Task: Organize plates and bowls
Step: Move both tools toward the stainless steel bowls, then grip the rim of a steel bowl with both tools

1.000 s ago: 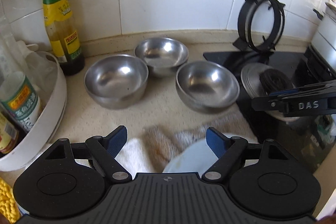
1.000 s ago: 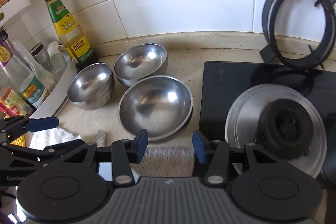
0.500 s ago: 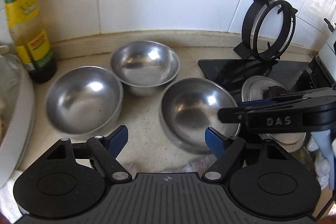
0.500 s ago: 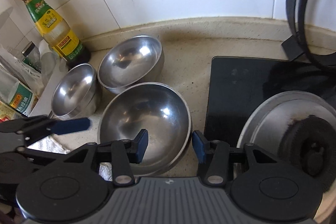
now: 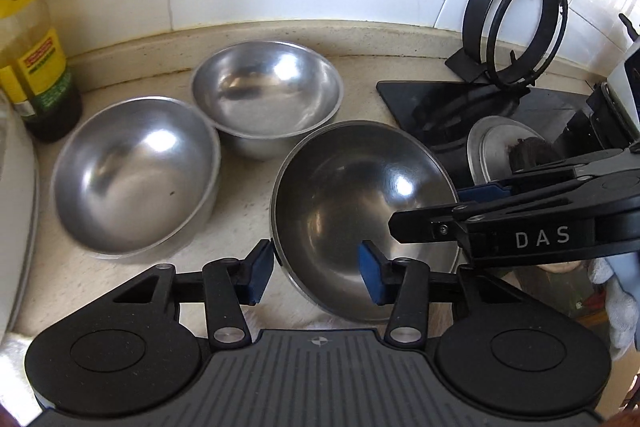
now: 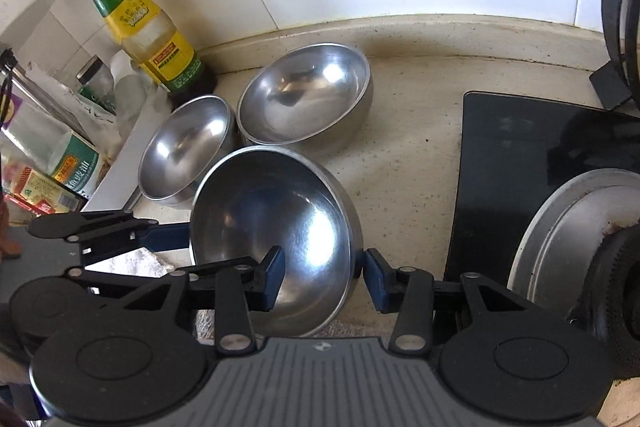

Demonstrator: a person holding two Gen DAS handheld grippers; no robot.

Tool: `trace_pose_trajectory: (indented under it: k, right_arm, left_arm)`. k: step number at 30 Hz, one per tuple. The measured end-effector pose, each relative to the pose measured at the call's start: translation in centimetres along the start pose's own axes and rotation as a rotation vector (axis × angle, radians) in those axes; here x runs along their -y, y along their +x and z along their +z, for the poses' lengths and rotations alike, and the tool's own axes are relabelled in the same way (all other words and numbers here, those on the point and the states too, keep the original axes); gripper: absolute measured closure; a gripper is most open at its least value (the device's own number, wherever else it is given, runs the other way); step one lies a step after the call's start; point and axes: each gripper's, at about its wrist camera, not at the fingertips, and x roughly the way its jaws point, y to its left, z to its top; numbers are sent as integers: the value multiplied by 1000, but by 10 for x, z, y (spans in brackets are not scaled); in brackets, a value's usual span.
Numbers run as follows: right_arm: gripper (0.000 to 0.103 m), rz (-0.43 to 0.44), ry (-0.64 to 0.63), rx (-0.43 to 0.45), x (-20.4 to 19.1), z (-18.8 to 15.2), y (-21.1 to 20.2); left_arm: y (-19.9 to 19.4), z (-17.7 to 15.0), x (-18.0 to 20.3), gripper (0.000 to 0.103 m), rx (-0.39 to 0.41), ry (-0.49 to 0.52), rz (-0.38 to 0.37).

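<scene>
Two grippers straddle opposite rims of the nearest steel bowl [image 5: 360, 211] on the counter [image 6: 404, 163].

Left gripper [image 5: 316, 277]: jaws closing, near-left rim between the pads, contact not certain. Right gripper [image 6: 322, 277]: jaws part spread, right rim between them, apparently not yet pinching. Round bowl, no long axis; both hands equally near. Left view, lower centre, shows the right gripper at frame right; only the right view shows the sauce bottle [image 6: 148, 31] whole, upper left.

bowls [image 5: 136, 175] crowded together, counter [image 6: 408, 155] beside clear
</scene>
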Motion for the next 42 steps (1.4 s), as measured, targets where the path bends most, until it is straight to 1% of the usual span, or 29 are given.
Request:
trace_pose_trajectory:
  k: [2, 5, 8, 10, 12, 15, 20, 23, 24, 27, 29, 30, 31, 33, 35, 36, 39, 42]
  right_arm:
    - [57, -10, -9, -11, -1, 2, -1]
    - [57, -48, -41, 4, -1, 6, -10]
    - [57, -58, -35, 48, 4, 14, -21]
    - [57, -38, -31, 75, 4, 23, -25]
    - [57, -6, -41, 90, -2, 31, -23]
    - [57, 41, -77, 70, -19, 45, -5]
    - [57, 140, -126, 14, -51, 69, 31]
    - [57, 149, -135, -43, -64, 79, 56]
    - [55, 156, -137, -64, -67, 81, 64]
    - [55, 133, -146, -91, -74, 85, 78]
    - [57, 132, -139, -102, -75, 87, 83]
    - [57, 134, -140, -106, -76, 87, 85]
    - [58, 135, -136, -113, -76, 87, 87]
    - [62, 129, -136, -131, -77, 89, 94]
    - [63, 116, -142, -138, -76, 89, 98]
    - [63, 112, -145, -139, -77, 89, 99]
    - [63, 120, -156, -130, -79, 89, 94]
    - [63, 128, -158, -112, -80, 90, 85]
  left_arm:
    - [-4, -1, -3, 47, 0, -1, 7]
    - [-8, -2, -8, 44, 7, -15, 1]
    - [-19, -2, -12, 42, 38, -24, 15]
    - [-31, 0, -19, 39, 73, -30, 27]
    - [-44, 2, -29, 32, 114, -39, 61]
    - [-52, 3, -50, 31, 138, -94, 118]
    - [-44, -6, -75, 32, 93, -196, 162]
    - [-39, -10, -88, 32, 82, -242, 184]
    - [-38, -10, -92, 31, 85, -265, 184]
    - [-33, -7, -102, 34, 85, -318, 168]
    - [-28, -4, -106, 37, 88, -325, 167]
    - [-24, -2, -108, 41, 85, -331, 169]
    - [-20, -1, -110, 42, 83, -334, 170]
    - [-14, 0, -112, 53, 77, -336, 175]
    - [-11, 0, -113, 54, 78, -328, 192]
    - [-8, 0, -114, 57, 78, -326, 201]
    - [-2, 1, -115, 62, 61, -314, 212]
    - [-3, 0, -114, 62, 63, -309, 214]
